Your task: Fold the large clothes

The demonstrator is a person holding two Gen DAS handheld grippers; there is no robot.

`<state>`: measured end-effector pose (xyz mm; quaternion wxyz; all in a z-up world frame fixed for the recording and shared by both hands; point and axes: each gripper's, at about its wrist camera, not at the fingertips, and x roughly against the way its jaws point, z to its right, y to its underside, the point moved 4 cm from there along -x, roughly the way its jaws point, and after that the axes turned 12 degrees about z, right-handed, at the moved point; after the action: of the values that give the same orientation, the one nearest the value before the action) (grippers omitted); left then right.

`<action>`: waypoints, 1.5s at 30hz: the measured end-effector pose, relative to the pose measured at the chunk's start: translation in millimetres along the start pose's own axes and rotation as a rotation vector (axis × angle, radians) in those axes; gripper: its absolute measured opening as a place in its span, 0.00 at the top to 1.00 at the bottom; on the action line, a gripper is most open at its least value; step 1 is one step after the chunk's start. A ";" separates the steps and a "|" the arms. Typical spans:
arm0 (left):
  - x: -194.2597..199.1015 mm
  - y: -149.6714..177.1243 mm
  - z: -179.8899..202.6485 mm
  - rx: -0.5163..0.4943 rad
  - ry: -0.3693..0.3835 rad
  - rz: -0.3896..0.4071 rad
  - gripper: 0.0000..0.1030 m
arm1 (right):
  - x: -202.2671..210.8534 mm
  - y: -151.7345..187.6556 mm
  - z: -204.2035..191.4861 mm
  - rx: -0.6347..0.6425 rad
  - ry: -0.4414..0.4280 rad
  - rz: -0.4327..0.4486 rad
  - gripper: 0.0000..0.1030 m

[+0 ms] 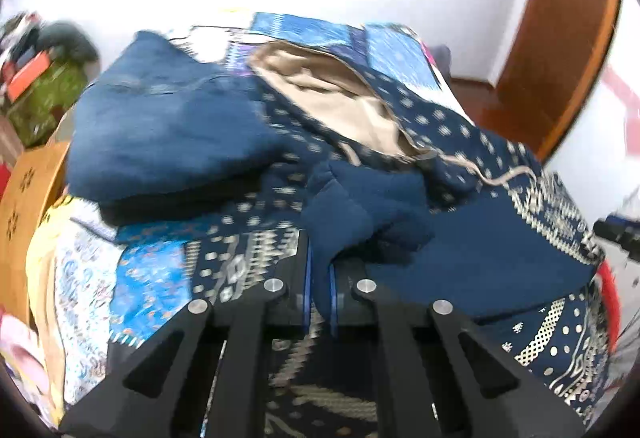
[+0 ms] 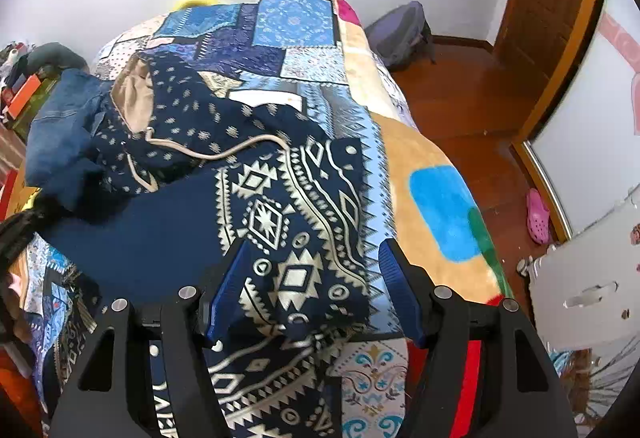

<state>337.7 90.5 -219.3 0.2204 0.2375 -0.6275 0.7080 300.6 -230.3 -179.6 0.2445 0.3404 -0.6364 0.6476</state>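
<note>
A navy hoodie [image 2: 168, 234] with a cream geometric pattern, a beige-lined hood [image 2: 132, 97] and a cream drawstring lies spread on the bed. In the left wrist view my left gripper [image 1: 318, 262] is shut on a plain navy fold of the hoodie [image 1: 360, 213], likely a sleeve cuff. The hood [image 1: 320, 89] lies beyond it. In the right wrist view my right gripper [image 2: 312, 258] is open, its blue pads either side of the hoodie's patterned edge [image 2: 296, 278], not clamping it.
A folded blue denim garment [image 1: 160, 129] lies on the bed left of the hood, also in the right wrist view [image 2: 56, 129]. The bed has a patchwork cover [image 2: 296, 21]. A wooden door [image 2: 552, 9], a backpack [image 2: 400, 29] and a pink shoe [image 2: 536, 213] are on the right.
</note>
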 end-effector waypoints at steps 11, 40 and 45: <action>-25.1 73.9 -64.1 0.039 -0.107 -0.249 0.65 | -36.0 27.9 -23.8 0.035 -0.041 -0.096 0.35; 2.8 -79.8 -52.8 0.051 -0.054 0.064 0.42 | 5.1 -102.6 -57.6 0.142 -0.043 0.189 0.32; -26.3 -111.8 -43.4 0.047 -0.035 0.086 0.41 | -3.8 -133.9 -86.6 0.171 -0.059 0.242 0.32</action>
<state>424.2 146.1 -152.1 0.1731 0.2276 -0.6241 0.7272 392.3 -134.6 -90.7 0.1162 0.2996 -0.6221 0.7139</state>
